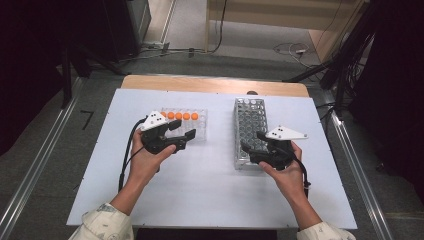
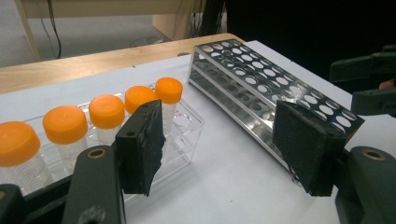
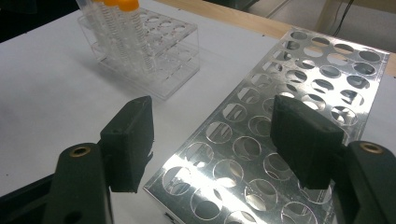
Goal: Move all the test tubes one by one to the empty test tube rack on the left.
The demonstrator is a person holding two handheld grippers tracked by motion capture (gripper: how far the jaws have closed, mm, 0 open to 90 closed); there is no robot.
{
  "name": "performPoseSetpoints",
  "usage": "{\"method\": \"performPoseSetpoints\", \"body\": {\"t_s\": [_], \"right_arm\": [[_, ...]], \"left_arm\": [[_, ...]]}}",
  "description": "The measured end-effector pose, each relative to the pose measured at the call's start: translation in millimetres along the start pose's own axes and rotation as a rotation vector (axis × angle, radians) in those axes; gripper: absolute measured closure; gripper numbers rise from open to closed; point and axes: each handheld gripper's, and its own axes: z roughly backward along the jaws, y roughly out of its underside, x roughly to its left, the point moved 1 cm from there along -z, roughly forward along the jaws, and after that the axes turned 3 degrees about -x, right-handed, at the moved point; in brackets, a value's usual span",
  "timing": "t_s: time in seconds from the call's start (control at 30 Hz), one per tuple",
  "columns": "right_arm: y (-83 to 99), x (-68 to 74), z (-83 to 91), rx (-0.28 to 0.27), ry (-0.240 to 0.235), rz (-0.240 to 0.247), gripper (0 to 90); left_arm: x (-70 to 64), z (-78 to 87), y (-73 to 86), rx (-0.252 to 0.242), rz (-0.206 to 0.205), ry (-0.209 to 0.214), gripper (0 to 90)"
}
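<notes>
High view shows the left gripper (image 1: pixel 183 131) wide open and empty just beside the orange-capped tubes (image 1: pixel 178 116) in the clear rack (image 1: pixel 200 131), the right gripper (image 1: pixel 252 142) likewise open over the metal rack (image 1: pixel 250 120); a careless approach risks toppling neighbouring tubes.

The counter (image 1: pixel 210 190) has a white top, with a strip of bare wood (image 1: pixel 215 84) along its far edge. Grey floor lies around it, and metal rails (image 1: pixel 30 175) run along the floor on both sides. Beyond the far edge, cables (image 1: pixel 292 49) trail across the floor near a pale wooden piece of furniture (image 1: pixel 280 15). Dark stands (image 1: pixel 330 65) lean in at the far right, and a dark cabinet (image 1: pixel 125 25) stands at the far left.
</notes>
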Motion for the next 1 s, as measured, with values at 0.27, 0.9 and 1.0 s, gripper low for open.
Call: {"method": "performPoseSetpoints", "body": {"t_s": [0.27,0.9,1.0], "right_arm": [[1.5,-3.6,4.3,-0.008,0.009,-0.005,28.4],[10.9,-14.1,15.1,-0.005,0.042,-0.025,25.7],[13.0,-16.0,16.5,-0.005,0.047,-0.026,25.6]], "left_arm": [[-0.2,9.4,4.9,0.001,-0.001,-0.008,32.4],[7.0,23.0,18.9,0.013,0.014,-0.036,29.9],[7.3,25.6,19.7,0.009,0.011,-0.04,29.7]]}}
